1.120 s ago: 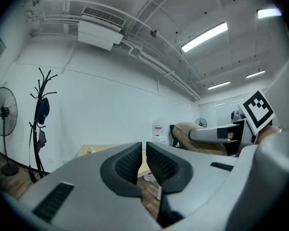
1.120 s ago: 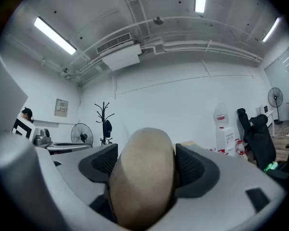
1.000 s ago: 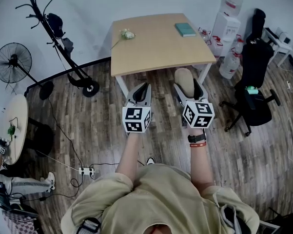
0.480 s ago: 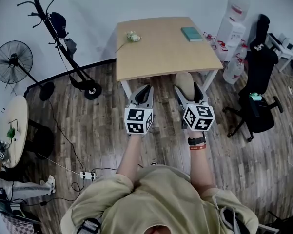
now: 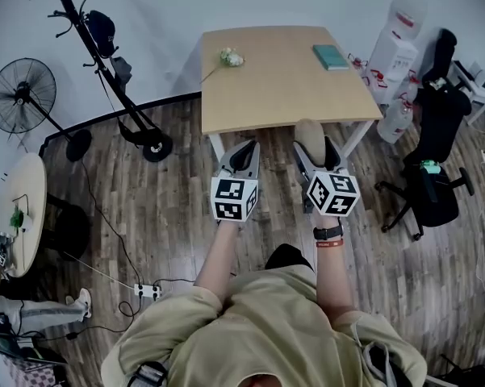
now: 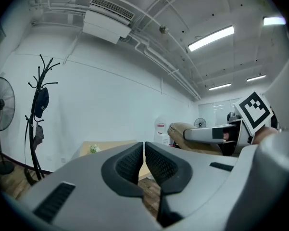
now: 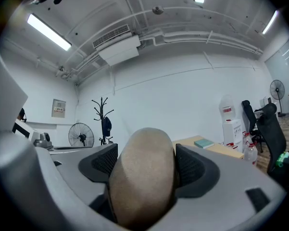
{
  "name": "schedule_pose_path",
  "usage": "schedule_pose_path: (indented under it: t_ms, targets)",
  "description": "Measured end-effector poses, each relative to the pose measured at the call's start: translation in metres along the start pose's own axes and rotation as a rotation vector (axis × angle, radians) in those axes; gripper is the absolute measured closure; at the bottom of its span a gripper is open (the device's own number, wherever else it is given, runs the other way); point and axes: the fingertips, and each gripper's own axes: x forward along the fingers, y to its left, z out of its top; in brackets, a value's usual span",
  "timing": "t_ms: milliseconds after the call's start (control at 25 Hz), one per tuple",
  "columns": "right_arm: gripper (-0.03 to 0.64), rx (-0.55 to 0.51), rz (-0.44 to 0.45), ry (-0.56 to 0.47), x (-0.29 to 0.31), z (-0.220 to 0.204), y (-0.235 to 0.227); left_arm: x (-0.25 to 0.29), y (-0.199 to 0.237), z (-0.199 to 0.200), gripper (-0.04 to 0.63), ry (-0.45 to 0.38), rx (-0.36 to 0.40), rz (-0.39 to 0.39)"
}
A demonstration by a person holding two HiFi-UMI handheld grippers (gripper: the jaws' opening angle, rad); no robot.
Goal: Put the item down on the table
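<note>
A tan oval item point(image 5: 310, 135) point(image 7: 144, 172) sits between the jaws of my right gripper point(image 5: 311, 143) point(image 7: 144, 163), which is shut on it. The gripper holds it in the air over the wood floor, just short of the near edge of the light wooden table point(image 5: 282, 87) point(image 7: 222, 148). My left gripper point(image 5: 243, 151) point(image 6: 144, 159) is level with it on the left, shut with nothing between its pads. From the left gripper view the tan item point(image 6: 182, 131) shows off to the right.
On the table lie a small flower point(image 5: 231, 57) at the far left and a teal book point(image 5: 331, 56) at the far right. A coat rack point(image 5: 105, 55), a fan point(image 5: 20, 99), an office chair point(image 5: 437, 168) and a water dispenser point(image 5: 394, 51) flank the table.
The whole view has moved closer to the table, and both grippers now sit nearer its front edge. The right gripper still holds the tan item; the left stays shut.
</note>
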Motion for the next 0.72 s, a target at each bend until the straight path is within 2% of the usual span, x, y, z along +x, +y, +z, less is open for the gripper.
schedule_pose_path:
  t_ms: [320,720]
  targets:
    - [0.225,-0.008,0.036,0.009,0.079,0.001,-0.022,0.065,0.038,-0.008,0.571,0.010,-0.012,0.014]
    - [0.225,0.031,0.082,0.025,0.232,0.030,-0.089,0.221,0.098,0.009,0.571,0.039,-0.009,0.051]
